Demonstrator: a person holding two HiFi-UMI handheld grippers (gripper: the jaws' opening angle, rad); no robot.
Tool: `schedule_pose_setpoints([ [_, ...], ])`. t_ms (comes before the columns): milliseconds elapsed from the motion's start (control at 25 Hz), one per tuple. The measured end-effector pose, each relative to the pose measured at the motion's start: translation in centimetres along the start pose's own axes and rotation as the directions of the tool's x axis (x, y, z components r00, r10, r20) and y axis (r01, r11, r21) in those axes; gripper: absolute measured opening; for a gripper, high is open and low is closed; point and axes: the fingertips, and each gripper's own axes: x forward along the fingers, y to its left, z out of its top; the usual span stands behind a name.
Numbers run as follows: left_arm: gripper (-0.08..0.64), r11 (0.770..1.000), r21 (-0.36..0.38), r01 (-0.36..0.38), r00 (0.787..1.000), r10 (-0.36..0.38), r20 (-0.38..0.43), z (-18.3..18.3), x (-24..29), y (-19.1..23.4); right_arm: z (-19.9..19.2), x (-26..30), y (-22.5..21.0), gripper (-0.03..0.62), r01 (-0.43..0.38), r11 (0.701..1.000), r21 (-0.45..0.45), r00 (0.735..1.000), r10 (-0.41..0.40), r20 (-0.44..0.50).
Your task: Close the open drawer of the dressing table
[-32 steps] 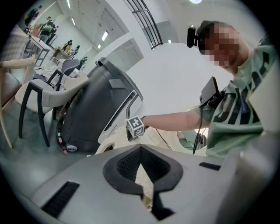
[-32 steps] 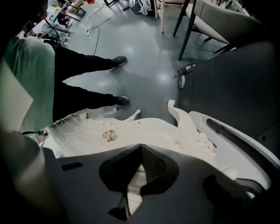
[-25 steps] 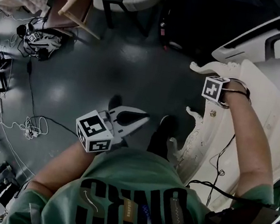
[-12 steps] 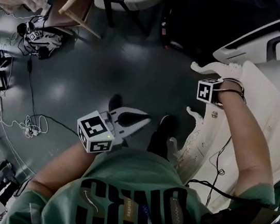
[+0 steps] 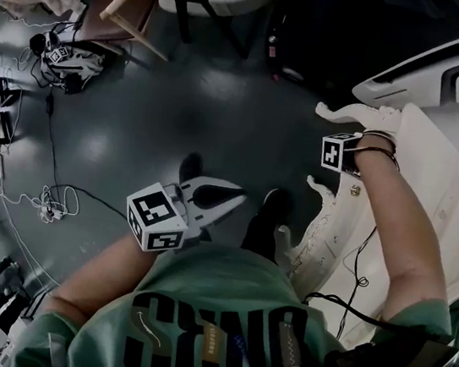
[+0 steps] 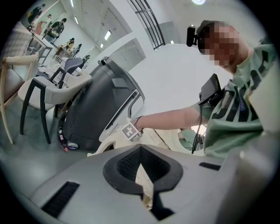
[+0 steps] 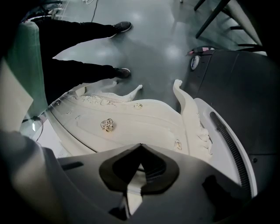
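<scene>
Head view: cream carved table [image 5: 455, 191] sits at the right, long axis running far to near. Its near end is cut by the frame and partly under the person's right arm [image 5: 401, 238]. The right gripper [image 5: 338, 152] is at the table's far front corner. Only its cube shows, so the jaws can't be read here. The left gripper [image 5: 230, 194] hangs mid-frame over the grey floor [image 5: 164, 109], well apart from the table, jaws closed and empty, pointing right.

Left gripper view: left gripper [image 6: 140, 148] jaws are together with nothing between. The table [image 6: 109, 144] is mostly hidden behind the gripper body.

Right gripper view: right gripper [image 7: 140, 146] jaws are closed and empty, aimed down at the drawer [image 7: 140, 122]. The front is cream, curved and scroll-carved, long axis left-right, with 1 gold rose knob [image 7: 106, 124]. Its near edge is hidden by the gripper, so how far out it sits is unclear. 2 shoes [image 7: 122, 72] are beyond it.
</scene>
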Motion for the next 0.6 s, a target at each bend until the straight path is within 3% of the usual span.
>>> schedule_pose_setpoints([
  [440, 0.008, 1.0, 0.002, -0.013, 1.0, 0.013, 0.01, 0.2, -1.2, 0.3, -0.5, -0.3, 0.2, 0.011, 0.021, 0.999, -0.026, 0.997, -0.023, -0.078],
  [600, 0.008, 1.0, 0.006, -0.017, 1.0, 0.017, 0.019, 0.4, -1.7, 0.3, -0.1, -0.3, 0.0, 0.012, 0.037, 0.999, -0.016, 0.999, -0.037, -0.035],
])
